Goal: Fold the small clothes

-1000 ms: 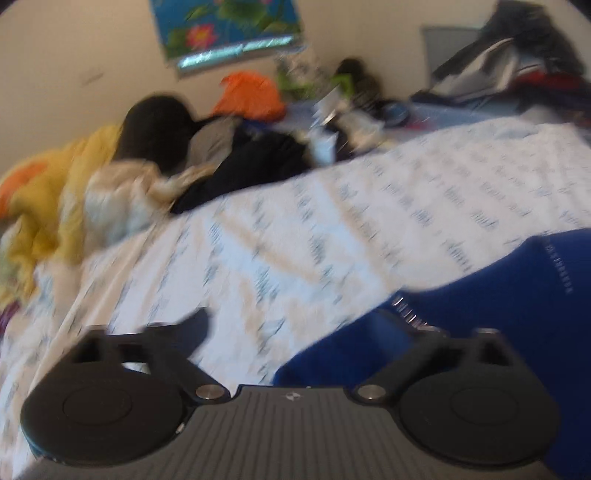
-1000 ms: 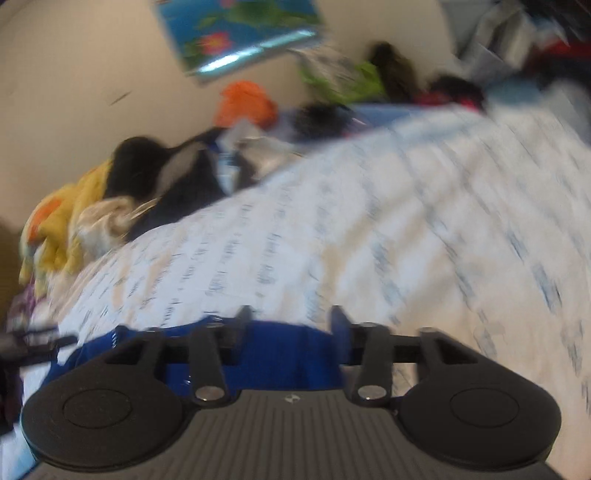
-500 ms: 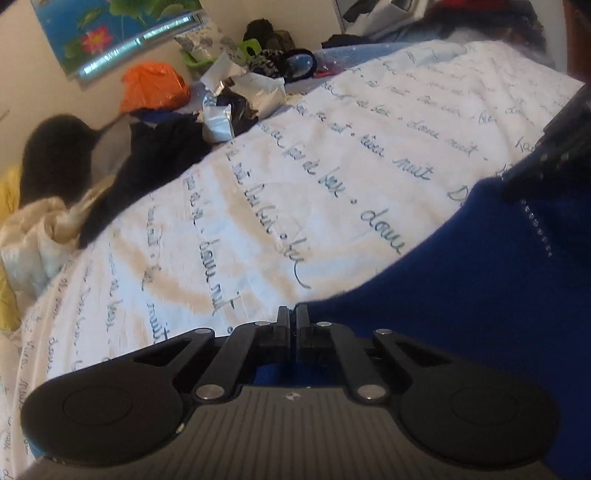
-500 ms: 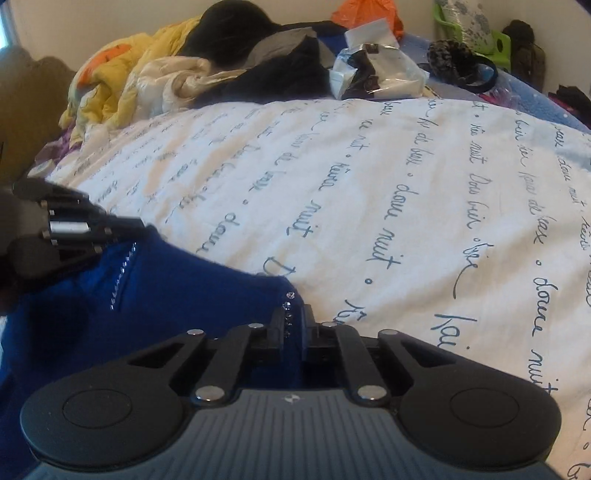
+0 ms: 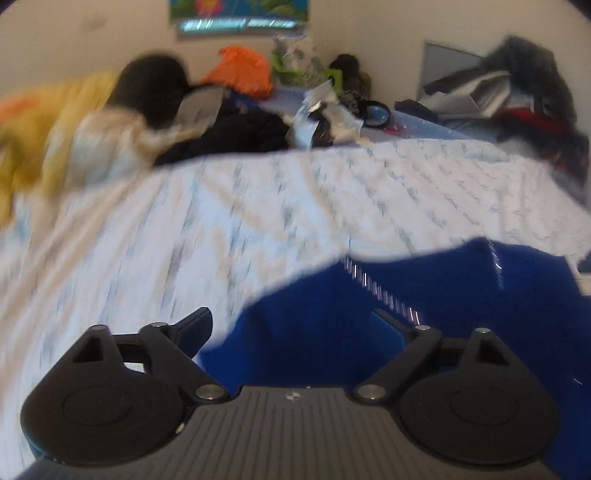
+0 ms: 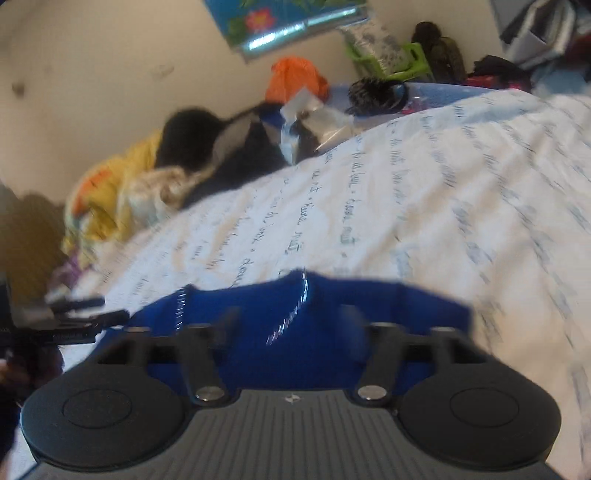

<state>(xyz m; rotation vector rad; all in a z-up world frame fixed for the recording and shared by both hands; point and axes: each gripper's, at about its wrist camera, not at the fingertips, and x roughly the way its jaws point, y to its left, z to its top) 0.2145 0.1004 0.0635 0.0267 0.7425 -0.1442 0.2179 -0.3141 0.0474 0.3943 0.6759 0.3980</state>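
Observation:
A small blue garment [image 5: 424,306] with lines of shiny studs lies on the white bedsheet with blue script [image 5: 258,214]. In the left wrist view my left gripper [image 5: 291,319] is open over the garment's left edge, holding nothing. In the right wrist view the same garment [image 6: 295,325] lies under my right gripper [image 6: 290,319], which is open and empty above it. The left gripper [image 6: 85,321] also shows at the left edge of that view, beside the garment. Both views are blurred.
A heap of clothes lines the far side of the bed: yellow cloth [image 5: 44,129], black garments [image 5: 236,133], an orange bag [image 5: 240,70]. More dark clothes [image 5: 532,96] pile at the far right. A wall with a poster [image 6: 288,18] stands behind.
Both grippers were shut on the blue garment's edge half a second ago. Both have opened and let go, and the garment now lies on the sheet. Both views have tilted up.

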